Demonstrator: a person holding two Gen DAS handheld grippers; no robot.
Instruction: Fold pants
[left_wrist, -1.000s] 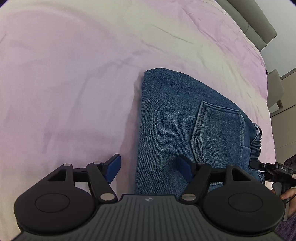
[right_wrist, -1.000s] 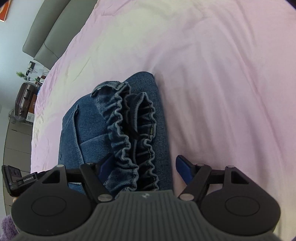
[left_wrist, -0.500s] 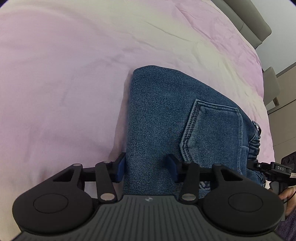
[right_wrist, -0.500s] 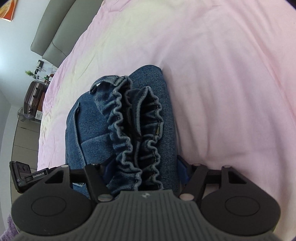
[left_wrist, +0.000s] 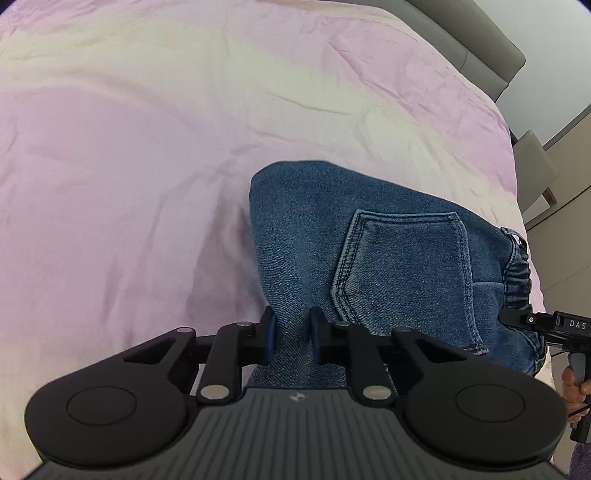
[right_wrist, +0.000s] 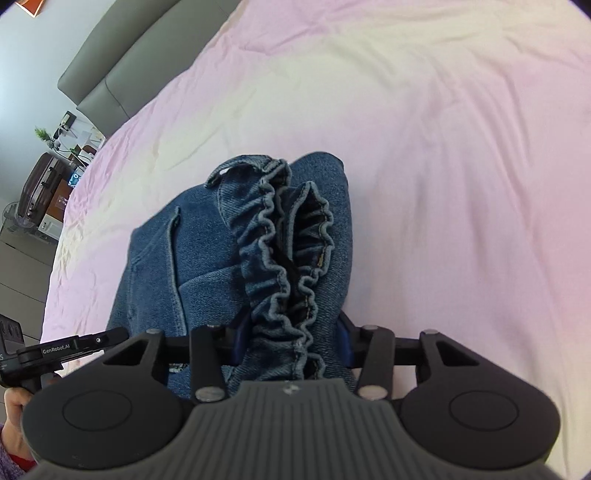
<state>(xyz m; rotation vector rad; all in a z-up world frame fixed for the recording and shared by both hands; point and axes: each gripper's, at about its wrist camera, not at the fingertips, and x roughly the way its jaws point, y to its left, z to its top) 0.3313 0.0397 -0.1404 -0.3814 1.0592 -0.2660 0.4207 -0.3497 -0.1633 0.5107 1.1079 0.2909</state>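
Observation:
Folded blue denim pants lie on the bed with a back pocket facing up. My left gripper is at their near left edge; its jaws are closing, and the blue pads pinch a fold of denim. In the right wrist view the same pants show their ruffled elastic waistband, gaping upward. My right gripper straddles the near end of that waistband, and its jaws are closing with the pads pressed on the bunched cloth. The gripped near edge is lifted off the sheet.
A wrinkled pink sheet covers the bed on all sides of the pants. A grey padded headboard runs along the far edge. A suitcase and bedside clutter stand off the bed. A person's hand holds the other gripper's handle.
Both pairs of jaws went from wide apart to closed onto the denim. Both grippers rose, and the near edge of the pants came up with them.

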